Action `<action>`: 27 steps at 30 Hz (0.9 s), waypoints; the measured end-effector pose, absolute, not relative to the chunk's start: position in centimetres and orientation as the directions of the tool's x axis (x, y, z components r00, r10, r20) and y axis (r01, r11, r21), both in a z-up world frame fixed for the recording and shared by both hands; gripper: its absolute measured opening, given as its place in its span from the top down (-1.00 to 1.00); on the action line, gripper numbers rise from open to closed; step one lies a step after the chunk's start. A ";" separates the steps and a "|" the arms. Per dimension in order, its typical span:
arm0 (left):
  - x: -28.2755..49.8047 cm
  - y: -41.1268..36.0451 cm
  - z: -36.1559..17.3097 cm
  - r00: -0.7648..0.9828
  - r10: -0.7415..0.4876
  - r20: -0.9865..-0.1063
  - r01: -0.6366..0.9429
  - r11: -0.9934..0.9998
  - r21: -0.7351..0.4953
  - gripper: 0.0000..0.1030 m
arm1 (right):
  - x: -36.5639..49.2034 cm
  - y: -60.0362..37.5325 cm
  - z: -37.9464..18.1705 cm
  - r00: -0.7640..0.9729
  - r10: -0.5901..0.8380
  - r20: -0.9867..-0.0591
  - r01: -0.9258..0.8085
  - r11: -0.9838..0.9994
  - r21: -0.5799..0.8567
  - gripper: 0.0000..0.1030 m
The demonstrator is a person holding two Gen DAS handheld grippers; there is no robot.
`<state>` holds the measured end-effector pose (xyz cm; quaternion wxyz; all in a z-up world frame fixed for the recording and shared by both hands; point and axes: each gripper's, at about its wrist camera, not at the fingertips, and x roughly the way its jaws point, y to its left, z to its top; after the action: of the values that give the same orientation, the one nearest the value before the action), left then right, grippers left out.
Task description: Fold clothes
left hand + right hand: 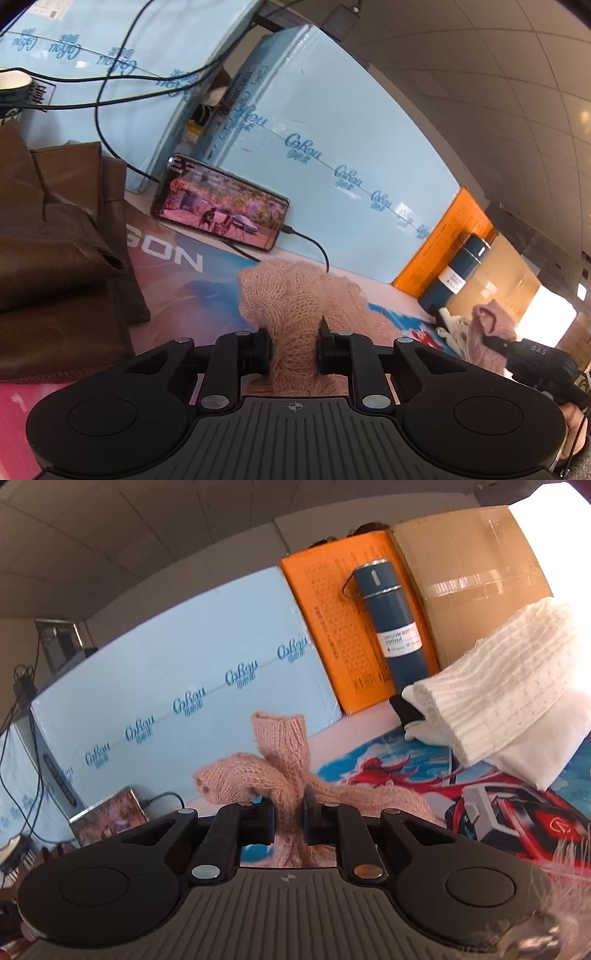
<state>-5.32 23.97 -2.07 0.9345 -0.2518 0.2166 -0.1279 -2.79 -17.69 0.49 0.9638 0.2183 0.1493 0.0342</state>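
Pink knit sweater (295, 295): fuzzy, open-stitch mohair-type yarn, dusty pink, loose fibres standing off the surface. Bunched, not flat. Lies on the printed desk mat (192, 280), partly lifted off it by both grippers.

Left gripper (294, 347): jaws clenched on a thick wad of the sweater; fabric mushrooms up above the fingers into a rounded lump, more spills below toward the camera.

Right gripper (290, 821): jaws pinched on a narrower twist of the same sweater (284, 771). Ribbed cuff/hem end sticks up above the grip, stitches coarser there; a second tube-like piece, prob. a sleeve, flops to the left w/ a small dark spot near its end. Rest trails right over the mat (480, 801).

Surroundings, left wrist view: brown leather-look garment (55, 240) folded at left, on the mat. Phone (221, 206) w/ lit screen leans against pale blue foam board (351, 147), cable plugged in. Right gripper seen at far right, holding pink knit.

Right wrist view: white ribbed knit (498, 698) folded, stacked on other white fabric at right. Dark blue vacuum bottle (391, 620) upright against orange board (325, 627); cardboard (472, 572) beside it.
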 end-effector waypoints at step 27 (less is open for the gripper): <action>-6.1 22.5 2.7 0.978 -0.113 -0.174 0.094 0.989 -0.110 -0.67 | -9.4 -28.7 -1.5 1.000 0.004 0.015 -0.013 0.743 0.669 -0.64</action>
<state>-6.08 22.51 2.75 0.9932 -0.0507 0.0905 -0.0521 -9.43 -28.69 -1.51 0.9336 0.3583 -0.0061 0.0047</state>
